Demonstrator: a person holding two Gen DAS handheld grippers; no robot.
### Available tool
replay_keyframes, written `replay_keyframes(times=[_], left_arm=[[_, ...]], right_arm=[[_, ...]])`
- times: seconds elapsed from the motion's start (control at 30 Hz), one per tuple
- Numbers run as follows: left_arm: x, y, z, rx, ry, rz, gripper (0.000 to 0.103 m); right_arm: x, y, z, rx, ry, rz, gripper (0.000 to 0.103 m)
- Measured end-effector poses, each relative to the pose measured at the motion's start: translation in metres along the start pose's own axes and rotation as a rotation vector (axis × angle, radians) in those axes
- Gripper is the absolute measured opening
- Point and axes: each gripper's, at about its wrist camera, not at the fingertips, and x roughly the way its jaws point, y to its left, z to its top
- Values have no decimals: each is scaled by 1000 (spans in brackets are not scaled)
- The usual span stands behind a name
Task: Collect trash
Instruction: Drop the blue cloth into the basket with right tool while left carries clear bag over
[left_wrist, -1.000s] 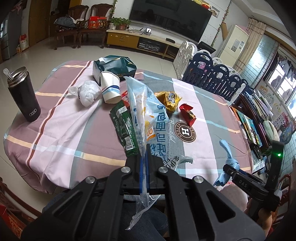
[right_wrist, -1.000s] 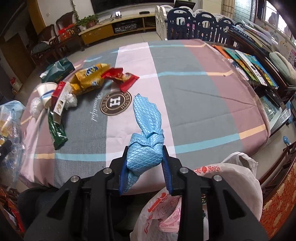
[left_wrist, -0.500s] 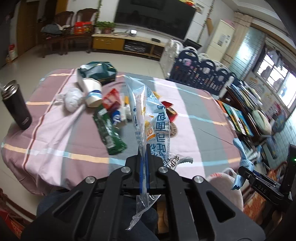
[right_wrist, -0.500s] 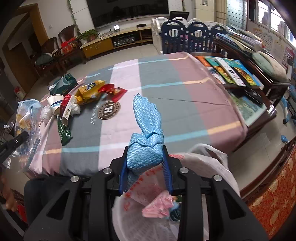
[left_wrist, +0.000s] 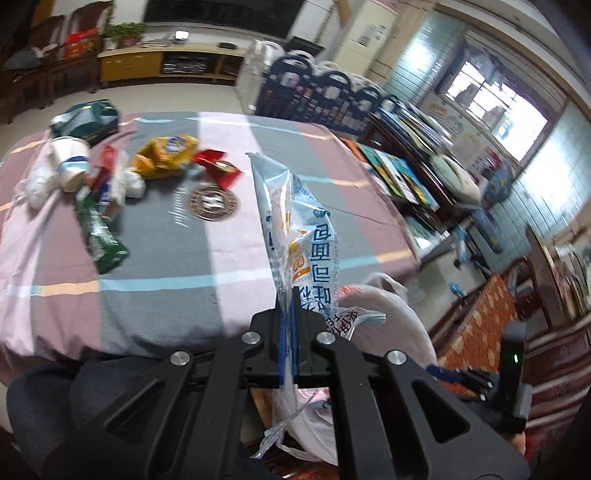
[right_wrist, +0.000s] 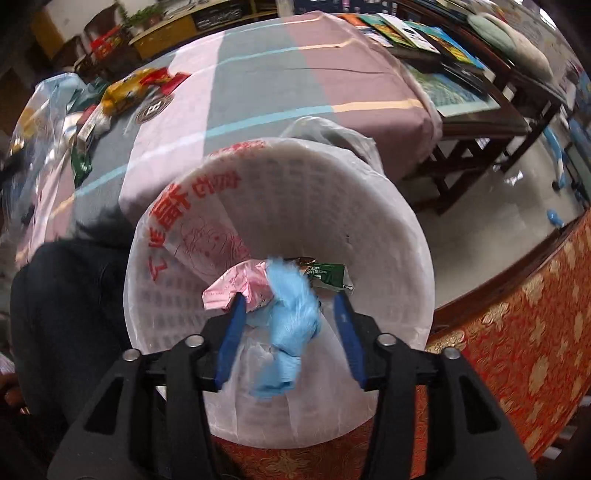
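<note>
My left gripper is shut on the lower end of a clear bread bag with blue print, which stands up over the table's near edge. My right gripper points down into a white bin lined with a printed plastic bag. Its jaws are opening. A blue quilted cloth hangs blurred between the pads with a gap on each side. Pink and green wrappers lie in the bin. On the table remain a yellow snack bag, a red wrapper, a green wrapper and a paper cup.
The bin stands just off the striped tablecloth's near right corner, beside the person's dark-clothed legs. An orange patterned seat lies on the bin's right. A low wooden shelf with books stands beyond the table.
The right gripper swung from over the table to above the bin and its jaws spread, loosing the blue cloth. The left gripper carried the bread bag rightwards toward the bin.
</note>
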Motion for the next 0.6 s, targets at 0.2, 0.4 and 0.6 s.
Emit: replay_keyframes(times=[0.2, 0.4, 0.6], left_arm=[[32, -77, -38, 262, 154, -215, 3], [54, -108, -65, 435, 216, -198, 46], [49, -9, -16, 124, 131, 9, 48]], right_arm=[[-44, -40, 20, 196, -174, -13, 65], [-58, -87, 26, 371, -219, -19, 65], [-41, -80, 33, 370, -183, -6, 65]])
